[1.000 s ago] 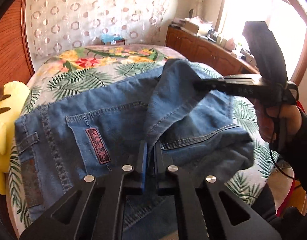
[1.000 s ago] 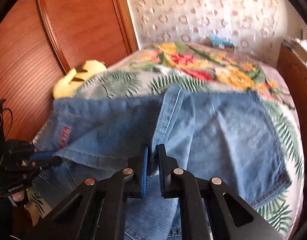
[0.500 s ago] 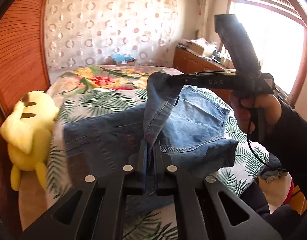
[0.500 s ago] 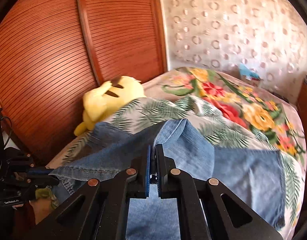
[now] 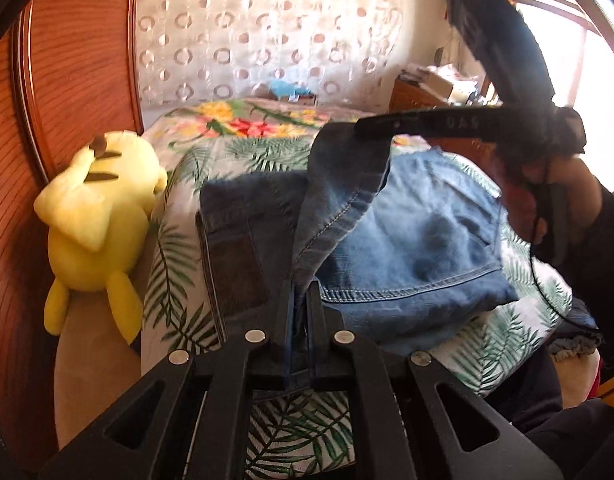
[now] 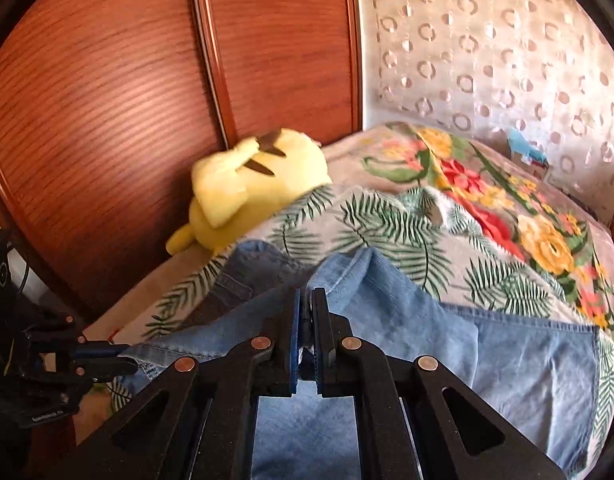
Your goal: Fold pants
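Note:
Blue denim pants point(image 5: 419, 240) lie partly folded on a bed with a leaf-print cover point(image 5: 175, 264). My left gripper point(image 5: 301, 292) is shut on the lower end of a raised leg hem. My right gripper point(image 5: 363, 126) shows at the upper right of the left wrist view, shut on the upper end of the same hem, lifted above the bed. In the right wrist view my right gripper point(image 6: 305, 300) is shut on the denim point(image 6: 507, 344), and the left gripper point(image 6: 123, 362) shows at the lower left, shut on the fabric edge.
A yellow plush toy point(image 5: 95, 216) lies at the bed's left edge against the wooden wardrobe doors point(image 6: 147, 80). A wooden dresser point(image 5: 427, 96) with clutter stands at the right by a bright window. A patterned curtain point(image 5: 267, 32) hangs behind the bed.
Both grippers have lifted the hem and carried it left, toward the waistband end near the plush toy. The pants now lie in a shorter stack on the bed.

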Demonstrator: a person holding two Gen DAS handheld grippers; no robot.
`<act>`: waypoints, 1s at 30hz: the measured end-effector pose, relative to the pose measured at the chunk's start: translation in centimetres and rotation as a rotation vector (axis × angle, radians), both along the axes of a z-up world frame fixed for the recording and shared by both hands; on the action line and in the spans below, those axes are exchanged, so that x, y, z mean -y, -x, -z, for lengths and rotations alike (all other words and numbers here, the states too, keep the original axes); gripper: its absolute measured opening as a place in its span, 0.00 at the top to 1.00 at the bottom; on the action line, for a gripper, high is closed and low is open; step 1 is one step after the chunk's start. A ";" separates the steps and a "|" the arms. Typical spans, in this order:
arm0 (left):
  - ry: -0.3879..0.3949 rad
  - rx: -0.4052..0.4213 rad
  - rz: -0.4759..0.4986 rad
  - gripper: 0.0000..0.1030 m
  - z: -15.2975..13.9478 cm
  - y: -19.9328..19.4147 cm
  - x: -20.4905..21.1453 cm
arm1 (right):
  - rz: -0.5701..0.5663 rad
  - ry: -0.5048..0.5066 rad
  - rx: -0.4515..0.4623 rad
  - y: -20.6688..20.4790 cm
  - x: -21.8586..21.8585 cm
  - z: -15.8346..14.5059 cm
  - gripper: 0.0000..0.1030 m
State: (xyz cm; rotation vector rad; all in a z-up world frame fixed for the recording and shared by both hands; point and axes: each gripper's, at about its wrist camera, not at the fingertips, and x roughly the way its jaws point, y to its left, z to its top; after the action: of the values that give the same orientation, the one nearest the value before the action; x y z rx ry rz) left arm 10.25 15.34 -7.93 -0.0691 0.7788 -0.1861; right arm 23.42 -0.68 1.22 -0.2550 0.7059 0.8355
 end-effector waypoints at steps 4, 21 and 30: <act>0.004 -0.024 -0.003 0.94 0.9 -0.3 -0.1 | 0.024 0.050 -0.013 -0.1 -0.4 0.6 0.87; -0.052 -0.004 -0.048 0.56 -0.4 -1.5 0.1 | 0.124 -0.034 -0.026 3.7 8.7 2.3 0.75; -0.003 0.002 -0.031 0.19 -0.9 -4.3 2.1 | 0.191 -0.043 -0.051 5.4 11.1 5.8 0.75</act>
State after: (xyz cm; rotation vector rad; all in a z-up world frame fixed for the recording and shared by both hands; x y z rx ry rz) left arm 14.60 13.29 -7.06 -0.0786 0.7755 -0.1554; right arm 18.03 -11.76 -4.62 -0.1256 0.7471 0.6761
